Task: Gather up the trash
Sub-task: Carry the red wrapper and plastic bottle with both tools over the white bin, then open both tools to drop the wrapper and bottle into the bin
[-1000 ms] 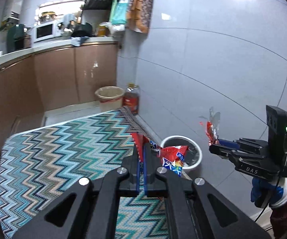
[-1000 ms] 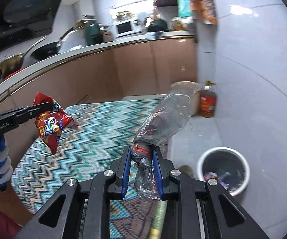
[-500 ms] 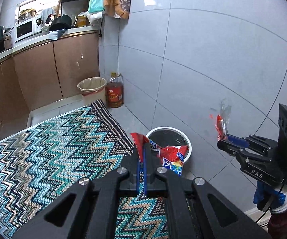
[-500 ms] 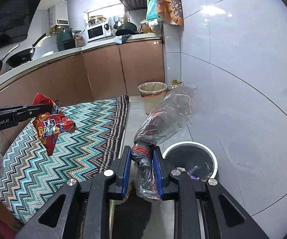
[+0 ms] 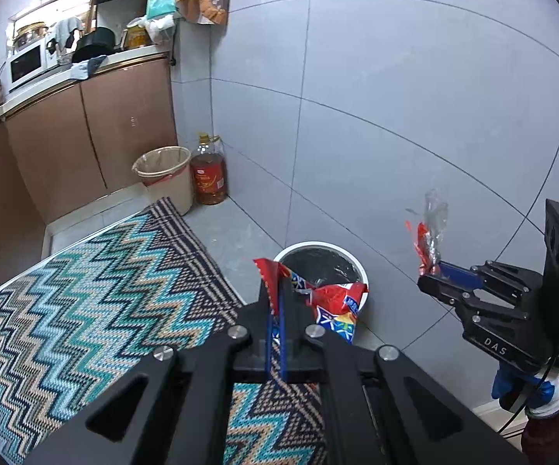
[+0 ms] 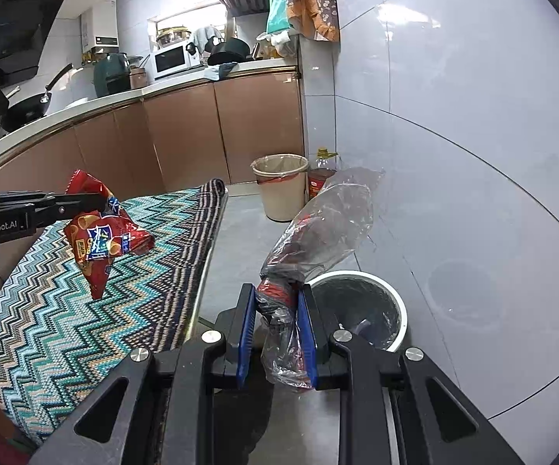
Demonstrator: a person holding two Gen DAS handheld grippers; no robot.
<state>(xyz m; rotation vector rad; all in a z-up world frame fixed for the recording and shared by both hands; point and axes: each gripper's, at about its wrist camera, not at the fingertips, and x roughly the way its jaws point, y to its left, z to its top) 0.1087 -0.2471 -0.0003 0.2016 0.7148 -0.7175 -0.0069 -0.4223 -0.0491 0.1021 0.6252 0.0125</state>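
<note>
Now both grippers have swung toward the wall over the last second, so the white-rimmed trash bin [image 5: 320, 267] sits closer and more central than it did. The left gripper [image 5: 275, 298] has its jaws pressed together on a red snack bag [image 5: 333, 302], which hangs at about 1 o'clock from the fingertips, in front of the bin's near rim. The right gripper [image 6: 277, 310] pinches a crumpled clear plastic wrapper [image 6: 318, 228] with a red band, its loose end standing up toward 1 o'clock. In the right wrist view the bin [image 6: 395, 310] lies at roughly 2 o'clock, just beyond the fingers, with a few scraps already inside. Judging from this, both pieces are carried and near drop-off, yet neither seems squarely over the opening.

The floor is grey tile beside a grey tiled wall. A zigzag rug [image 5: 85, 290] in teal, tan and navy covers the floor toward 9 o'clock. Farther off, near 12 o'clock, stand a beige lined bin [image 6: 279, 186] and an oil bottle [image 5: 208, 174], against brown kitchen cabinets [image 6: 221, 128] whose counter bears a microwave [image 6: 171, 60].
</note>
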